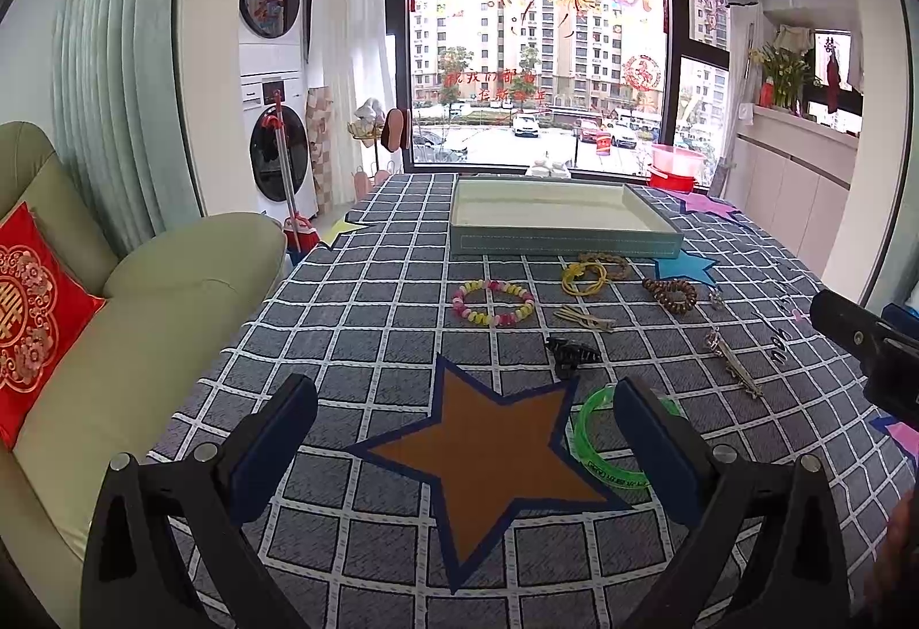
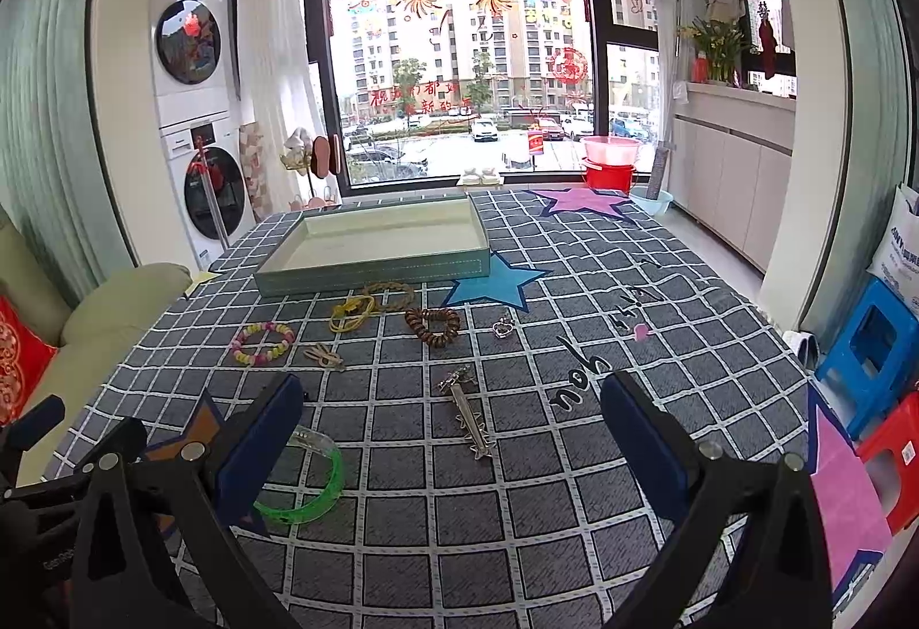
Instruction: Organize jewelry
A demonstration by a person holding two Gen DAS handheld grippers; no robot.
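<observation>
Surface: grey checked cloth (image 2: 517,485) with white grid lines, printed with an orange star (image 1: 488,456), a blue star (image 2: 494,278) and pink stars, covering the whole table.

Far end: shallow pale-green tray (image 1: 563,241), nothing visible inside it.

Loose on the cloth, just in front of the tray: braided tan bracelet (image 2: 396,291) touching yellow hair ties (image 2: 350,314); brown coil hair tie (image 2: 432,325); pink-and-yellow beaded bracelet (image 2: 263,343); tan hair clip (image 2: 324,356); small silver charm (image 2: 504,328). Nearer: long silver hairpin (image 2: 468,413); black claw clip (image 1: 570,354); green translucent bangle (image 2: 310,485).

Left gripper (image 1: 465,399): fingers spread wide, holding nothing, above the orange star.
Right gripper (image 2: 454,399): likewise spread and empty, near the hairpin.

Room: large window with red festive decals, stacked washer and dryer (image 2: 198,129), green sofa with red cushion (image 1: 34,319), red bucket, blue stool (image 2: 873,342).
</observation>
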